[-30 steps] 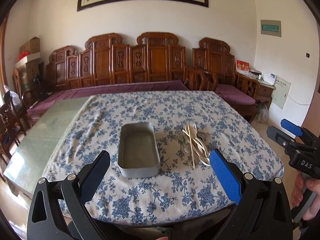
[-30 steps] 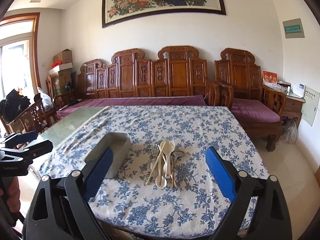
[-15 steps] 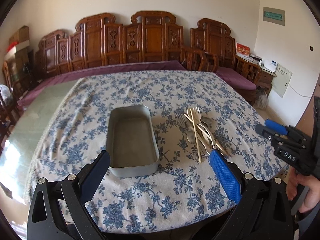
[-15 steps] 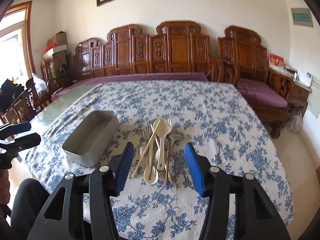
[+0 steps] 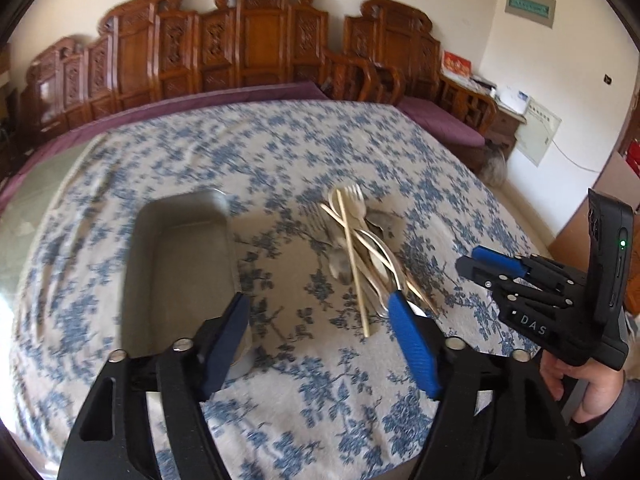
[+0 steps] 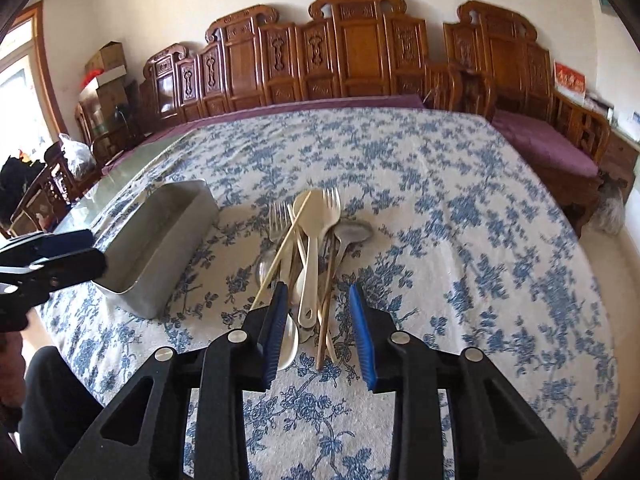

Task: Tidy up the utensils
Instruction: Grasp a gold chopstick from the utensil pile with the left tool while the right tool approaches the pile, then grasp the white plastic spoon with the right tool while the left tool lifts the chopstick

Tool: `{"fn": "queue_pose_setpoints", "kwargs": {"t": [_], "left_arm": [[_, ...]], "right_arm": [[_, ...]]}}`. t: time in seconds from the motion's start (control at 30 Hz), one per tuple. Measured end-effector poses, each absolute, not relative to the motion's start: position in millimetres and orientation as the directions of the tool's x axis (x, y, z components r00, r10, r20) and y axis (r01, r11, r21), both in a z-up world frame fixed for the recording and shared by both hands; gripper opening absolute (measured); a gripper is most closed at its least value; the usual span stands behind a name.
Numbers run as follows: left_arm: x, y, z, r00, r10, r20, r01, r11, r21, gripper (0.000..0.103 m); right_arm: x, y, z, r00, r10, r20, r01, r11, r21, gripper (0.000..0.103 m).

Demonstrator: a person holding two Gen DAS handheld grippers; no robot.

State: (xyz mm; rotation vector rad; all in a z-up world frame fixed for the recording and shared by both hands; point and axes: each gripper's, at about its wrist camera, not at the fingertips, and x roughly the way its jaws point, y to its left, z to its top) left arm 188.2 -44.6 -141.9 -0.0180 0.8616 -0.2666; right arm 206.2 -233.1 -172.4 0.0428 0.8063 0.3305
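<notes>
One table (image 6: pixel 460 208), covered by a white cloth with blue flowers (image 5: pixel 280 152); a strip of bare greenish top shows along its left edge.

One grey metal tray (image 5: pixel 180 264), oblong with rounded corners, nothing in it, lying left of centre toward the near edge.

One heap of utensils (image 6: pixel 312 248), just right of the tray and apart from it, handles toward the near edge. Items made out: a cream spoon (image 6: pixel 314 216), a cream fork (image 6: pixel 332 208), a metal fork (image 6: pixel 279 218), a grey metal spoon (image 6: pixel 352 232), a pale chopstick (image 6: pixel 286 248) laid slantwise across the rest, and a darker chopstick (image 6: pixel 326 300). Others lie beneath; the count cannot be told.

Left gripper (image 5: pixel 320 344): blue pads, jaws moderately apart, holding nothing, above the near edge between tray and heap. Its left pad overlaps the tray's near right corner in view; contact cannot be told.

Right gripper (image 6: pixel 318 332): blue pads, jaws narrowed but with a clear gap, holding nothing, either side of the handle ends of the heap; height above them cannot be told.

One carved wooden bench (image 6: pixel 348 52) with purple cushions, against the wall beyond the far edge.
</notes>
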Motion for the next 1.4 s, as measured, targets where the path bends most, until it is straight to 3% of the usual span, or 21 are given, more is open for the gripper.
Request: {"fn": "queue_pose_setpoints", "kwargs": {"t": [0.13, 0.33, 0.63, 0.8, 0.87, 1.33, 1.4], "left_arm": [[208.9, -61.9, -161.9, 0.579, -0.255, -0.775, 0.26, 0.958, -0.121, 0.053], [229.8, -79.0, -186.8, 0.534, -0.281, -0.798, 0.284, 0.948, -0.144, 0.046], [257.4, -104.5, -239.0, 0.436, -0.269, -0.859, 0.292, 0.945, -0.148, 0.019], [264.2, -110.4, -245.8, 0.439, -0.25, -0.863, 0.272, 0.952, -0.138, 0.015], [264.4, -110.7, -246.3, 0.442, -0.238, -0.865, 0.267, 0.955, -0.126, 0.004], [231.2, -73.7, -199.9, 0.559, -0.314, -0.768, 0.302, 0.939, -0.164, 0.004], [227.9, -70.2, -190.8, 0.571, -0.327, -0.753, 0.308, 0.936, -0.172, 0.004]], "right_arm": [[213.8, -238.4, -179.4, 0.637, 0.303, -0.708, -0.262, 0.95, 0.171, 0.033], [222.1, -244.7, -194.7, 0.624, 0.29, -0.725, -0.245, 0.954, 0.171, 0.033], [218.2, -250.0, -197.5, 0.613, 0.294, -0.733, -0.229, 0.954, 0.192, 0.033], [215.4, -246.6, -194.3, 0.615, 0.288, -0.734, -0.238, 0.955, 0.175, 0.033], [214.4, -245.0, -193.2, 0.617, 0.285, -0.733, -0.242, 0.956, 0.168, 0.034], [237.3, -223.3, -192.6, 0.607, 0.259, -0.751, -0.265, 0.957, 0.115, 0.033], [248.6, -217.1, -193.5, 0.6, 0.26, -0.756, -0.268, 0.956, 0.116, 0.029]]}}
